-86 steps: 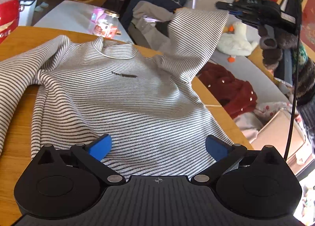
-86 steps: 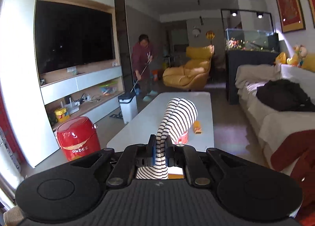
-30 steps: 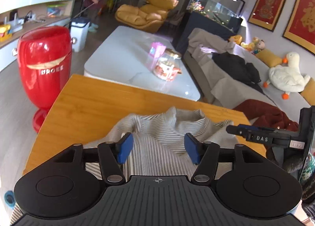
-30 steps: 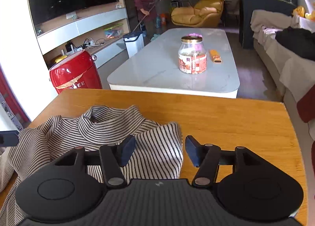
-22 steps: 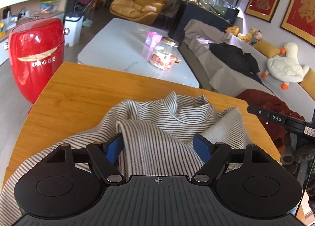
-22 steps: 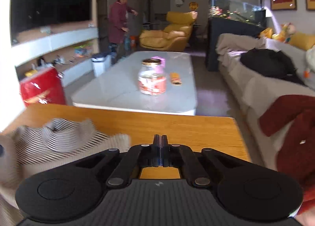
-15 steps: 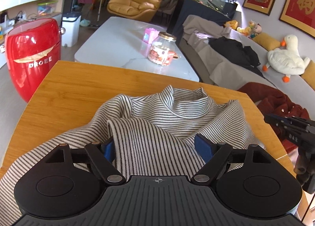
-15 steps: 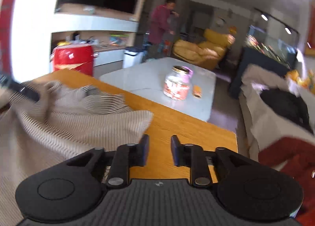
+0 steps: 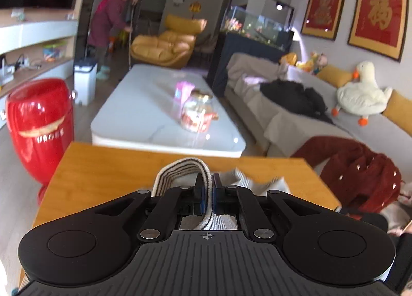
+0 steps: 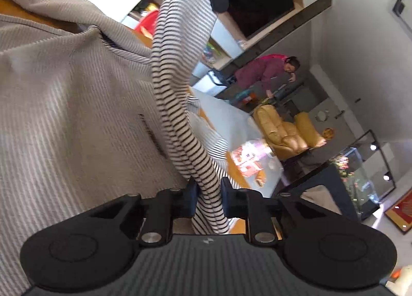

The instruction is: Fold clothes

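striped knit is the risk here: both pinches sit on narrow bunched edges of the sweater [image 10: 64, 105], so a thin fold could slide out of either one once the cloth takes tension. the left gripper [image 9: 207, 193] is fully closed on a rolled band of the cloth, probably the neck or a cuff, with only a small loop poking out above its fingers. the right gripper [image 10: 208, 200] is tilted hard to one side, its jaws closing around a twisted striped strip that runs up toward the other tool; the pads look to be pressing it already. pulling the two apart unevenly would likely skew the fold or drag the body off the wooden table [image 9: 108, 167]. the sweater is cream with fine dark stripes, soft and ribbed, rumpled. most of it lies on the table, part lifted between the grippers.
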Available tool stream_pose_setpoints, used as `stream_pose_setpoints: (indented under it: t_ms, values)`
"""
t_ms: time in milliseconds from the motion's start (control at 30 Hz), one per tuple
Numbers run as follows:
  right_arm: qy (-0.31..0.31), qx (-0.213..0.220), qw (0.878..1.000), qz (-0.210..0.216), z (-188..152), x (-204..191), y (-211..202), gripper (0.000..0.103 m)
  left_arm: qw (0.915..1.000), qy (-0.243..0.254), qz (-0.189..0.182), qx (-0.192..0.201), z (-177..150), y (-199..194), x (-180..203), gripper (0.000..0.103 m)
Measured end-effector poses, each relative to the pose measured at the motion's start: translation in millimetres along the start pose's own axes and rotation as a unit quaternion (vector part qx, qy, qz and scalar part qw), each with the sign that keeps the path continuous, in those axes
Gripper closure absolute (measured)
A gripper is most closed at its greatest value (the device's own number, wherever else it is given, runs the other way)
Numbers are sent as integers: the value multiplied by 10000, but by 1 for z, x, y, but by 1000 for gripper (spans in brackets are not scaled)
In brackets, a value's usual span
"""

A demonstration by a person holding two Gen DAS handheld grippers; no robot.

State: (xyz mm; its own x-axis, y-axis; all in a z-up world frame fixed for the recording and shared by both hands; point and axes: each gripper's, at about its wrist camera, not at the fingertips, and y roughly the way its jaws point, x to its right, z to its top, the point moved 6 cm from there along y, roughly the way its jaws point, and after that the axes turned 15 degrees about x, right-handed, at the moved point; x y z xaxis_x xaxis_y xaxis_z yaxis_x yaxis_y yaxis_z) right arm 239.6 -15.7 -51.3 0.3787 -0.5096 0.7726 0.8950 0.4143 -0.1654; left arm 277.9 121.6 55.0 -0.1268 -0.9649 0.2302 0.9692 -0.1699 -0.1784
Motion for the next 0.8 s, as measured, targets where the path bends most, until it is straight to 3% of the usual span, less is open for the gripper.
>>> stream_pose_setpoints:
  t_ms: [100, 167, 267, 333, 433, 533, 667, 733, 800]
  values:
    - [3, -235, 9955, -923, -13, 30, 5, 93, 9992, 72, -116, 370, 20, 3, 17, 97]
    - [255, -470, 9931, -1040, -20, 39, 6, 93, 9992, 92, -205, 334, 18, 15, 25, 97]
    - [928, -532, 9935, -390, -18, 33, 1, 92, 9990, 371, -145, 179, 3, 40, 30, 97]
    - [1419, -473, 9887, 2, -11, 30, -6, 70, 9990, 416, 86, -100, -17, 51, 11, 97]
    - [2171, -391, 9746, 390, -5, 36, -14, 52, 9967, 412, 427, -559, -49, 65, -19, 97]
    - [2962, -355, 9533, 466, -3, 52, -17, 39, 9934, 310, 633, -905, -73, 66, -48, 95]
    - [3937, -356, 9171, 515, -7, 71, -19, 22, 9919, 263, 721, -1017, -79, 49, -73, 89]
    - [4408, -335, 8947, 643, -3, 74, -22, 19, 9923, 158, 659, -1035, -74, 32, -83, 77]
    - [4897, -354, 8673, 828, -2, 75, -23, 19, 9934, -34, 480, -1046, -68, 9, -92, 50]
